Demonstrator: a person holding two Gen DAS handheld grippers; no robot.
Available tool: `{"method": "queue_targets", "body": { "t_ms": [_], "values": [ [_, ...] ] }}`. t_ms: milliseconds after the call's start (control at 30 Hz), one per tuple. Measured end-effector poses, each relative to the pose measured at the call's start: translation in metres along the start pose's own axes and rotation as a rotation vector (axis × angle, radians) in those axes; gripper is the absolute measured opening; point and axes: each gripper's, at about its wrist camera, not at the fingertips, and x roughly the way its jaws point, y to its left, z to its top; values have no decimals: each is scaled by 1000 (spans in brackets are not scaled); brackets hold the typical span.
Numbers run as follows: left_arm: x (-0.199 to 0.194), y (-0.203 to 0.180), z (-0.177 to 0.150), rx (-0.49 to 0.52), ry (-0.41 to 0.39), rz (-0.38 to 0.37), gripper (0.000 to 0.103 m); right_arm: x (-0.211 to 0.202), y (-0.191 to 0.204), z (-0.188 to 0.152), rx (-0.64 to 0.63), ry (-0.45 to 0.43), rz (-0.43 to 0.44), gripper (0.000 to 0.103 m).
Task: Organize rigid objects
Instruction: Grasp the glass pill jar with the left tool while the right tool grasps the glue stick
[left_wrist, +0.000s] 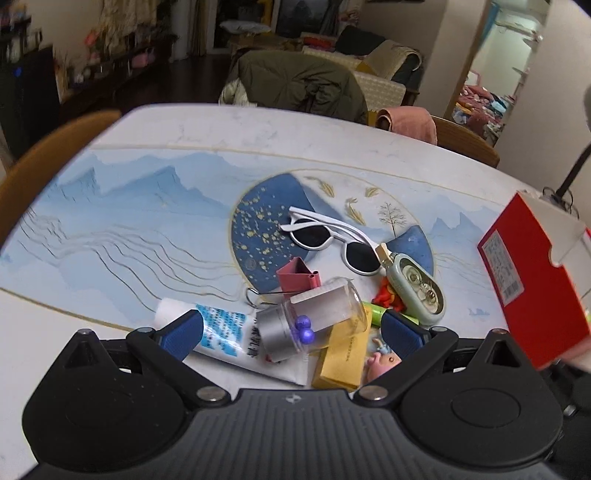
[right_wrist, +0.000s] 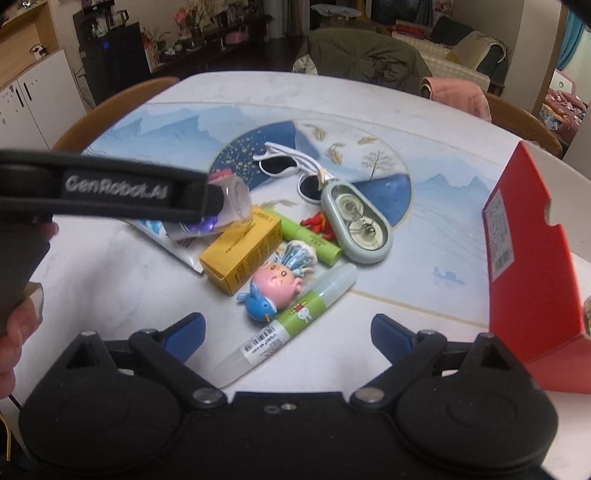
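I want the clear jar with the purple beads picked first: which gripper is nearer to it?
Left. The left gripper straddles the jar; the right gripper is open over the glue tube.

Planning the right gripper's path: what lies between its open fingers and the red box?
In the right wrist view, only bare table separates the right gripper from the red box.
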Motion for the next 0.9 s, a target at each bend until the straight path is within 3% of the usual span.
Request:
{"method": "queue_targets", "body": {
  "t_ms": [267, 400, 600, 900],
  "values": [
    [27, 13, 14, -155, 76, -22, 103, 19, -3, 7, 47, 54, 4, 85],
    [38, 15, 13, -182, 117, -24, 102, 28, -5, 9, 67, 83, 4, 80],
    [40, 10, 12, -168, 113, -21, 101, 38, -5, 8, 57, 122, -19, 69],
    [37, 13, 11, -193, 112, -37, 73, 36, -8, 4, 21, 121, -48, 53]
  ]
}}
